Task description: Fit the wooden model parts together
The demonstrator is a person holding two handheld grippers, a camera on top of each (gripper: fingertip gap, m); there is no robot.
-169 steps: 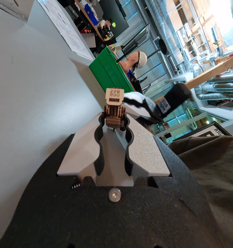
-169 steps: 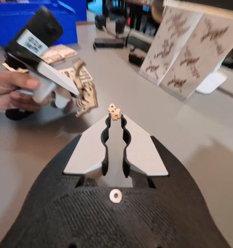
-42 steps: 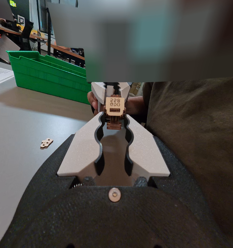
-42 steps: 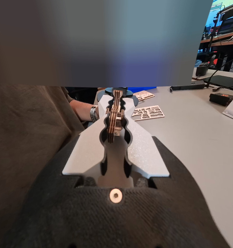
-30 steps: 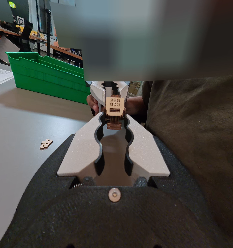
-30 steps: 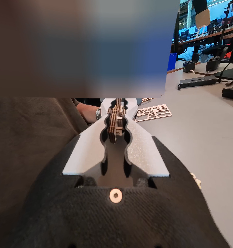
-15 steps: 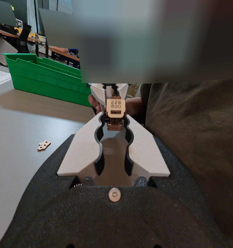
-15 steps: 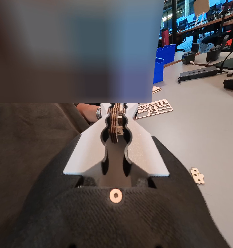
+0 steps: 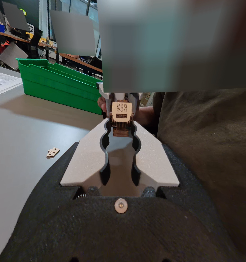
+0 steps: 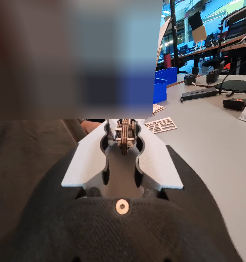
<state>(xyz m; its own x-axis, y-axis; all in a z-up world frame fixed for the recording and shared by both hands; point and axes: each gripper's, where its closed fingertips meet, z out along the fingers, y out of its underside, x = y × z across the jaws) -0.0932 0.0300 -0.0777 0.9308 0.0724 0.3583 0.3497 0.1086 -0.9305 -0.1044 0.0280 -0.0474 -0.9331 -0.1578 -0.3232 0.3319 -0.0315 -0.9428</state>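
Left wrist view: left gripper (image 9: pixel 121 124) jaws are pinched on the wooden model (image 9: pixel 121 120), light plate end facing the camera. Right gripper (image 9: pixel 120 97) is straight behind it, tips at the model's far end. Right wrist view shows the right gripper (image 10: pixel 123 136) jaws spread, model (image 10: pixel 124 136) sitting between them with gaps on both sides. Out on the grey table (image 9: pixel 27 134) a small loose wooden piece (image 9: pixel 53 152) lies left, green bin (image 9: pixel 55 83) farther back, cut-out wooden sheet (image 10: pixel 160 125) on the far side.

Loose piece (image 9: pixel 53 152) left of tongs (image 9: pixel 121 124)
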